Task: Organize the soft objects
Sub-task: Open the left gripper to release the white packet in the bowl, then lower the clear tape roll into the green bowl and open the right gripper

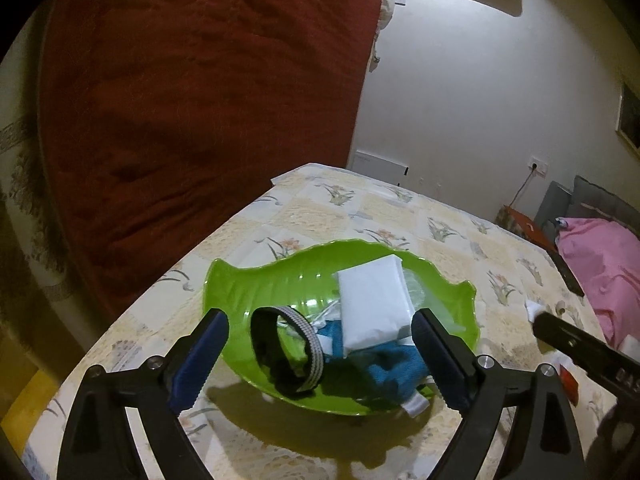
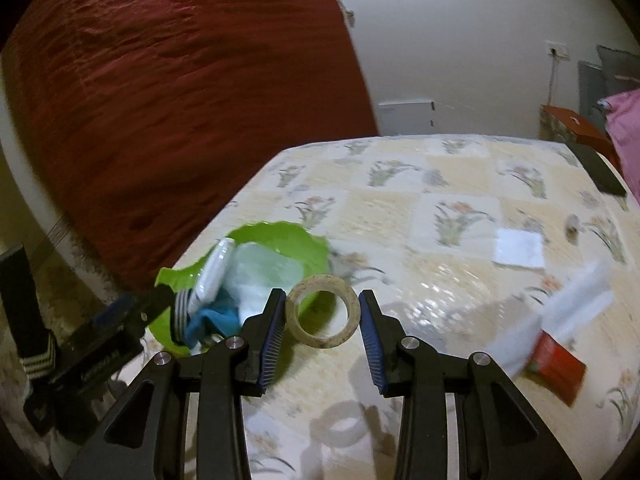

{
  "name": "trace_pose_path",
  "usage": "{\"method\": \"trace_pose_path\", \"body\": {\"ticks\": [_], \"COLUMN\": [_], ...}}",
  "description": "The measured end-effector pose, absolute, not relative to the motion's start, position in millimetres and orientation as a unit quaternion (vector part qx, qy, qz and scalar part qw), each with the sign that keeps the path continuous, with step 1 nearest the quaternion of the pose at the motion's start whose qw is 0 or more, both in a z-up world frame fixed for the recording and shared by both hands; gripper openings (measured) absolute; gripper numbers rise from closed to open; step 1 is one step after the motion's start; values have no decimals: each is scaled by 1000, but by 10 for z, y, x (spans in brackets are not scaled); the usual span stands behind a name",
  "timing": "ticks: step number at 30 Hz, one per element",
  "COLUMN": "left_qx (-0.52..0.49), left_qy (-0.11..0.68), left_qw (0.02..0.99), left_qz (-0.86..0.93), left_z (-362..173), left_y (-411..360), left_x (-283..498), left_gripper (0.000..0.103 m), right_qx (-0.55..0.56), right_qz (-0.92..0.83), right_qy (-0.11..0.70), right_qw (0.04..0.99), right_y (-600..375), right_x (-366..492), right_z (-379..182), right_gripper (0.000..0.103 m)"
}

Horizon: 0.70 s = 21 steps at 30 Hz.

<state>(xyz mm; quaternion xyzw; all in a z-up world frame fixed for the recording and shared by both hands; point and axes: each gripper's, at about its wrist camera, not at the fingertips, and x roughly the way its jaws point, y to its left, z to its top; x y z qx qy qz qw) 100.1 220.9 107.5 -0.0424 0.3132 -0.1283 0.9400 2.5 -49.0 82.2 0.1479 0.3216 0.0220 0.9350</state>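
Right gripper [image 2: 322, 316] carries the tape roll [image 2: 322, 311] pinched between its fingers toward the green tray [image 2: 276, 236] (left gripper [image 1: 320, 354] spread, empty); next, release over it.

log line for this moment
left gripper open over green dish | right gripper holds tape roll | dish: white packet, blue cloth, black band

A leaf-shaped tray [image 1: 240, 284] is sitting on the table [image 1: 460, 236] near its left edge. Lying in the tray are a flat packet [image 1: 374, 304], resting on a folded cloth [image 1: 384, 364], and a strap loop [image 1: 288, 350] to their left. A roll of tape [image 2: 324, 311] is sitting right of the tray.
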Motion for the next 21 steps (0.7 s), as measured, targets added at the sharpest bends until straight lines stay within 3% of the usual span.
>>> {"method": "trace_pose_path", "body": {"ticks": [17, 21], "left_qx": [-60, -61], "left_qy": [319, 321], "left_qw": [938, 938], "left_qz": [-119, -118], "left_z": [1029, 1015], "left_y": [2381, 2384], "left_x": [983, 990], "left_gripper": [96, 96], "right_qx": [124, 129], "right_qz": [57, 59], "right_qy": [338, 342], "right_qw": [931, 929], "right_y": [-91, -108], "right_x": [656, 706], "right_z": [667, 612], "right_gripper": [39, 46]}}
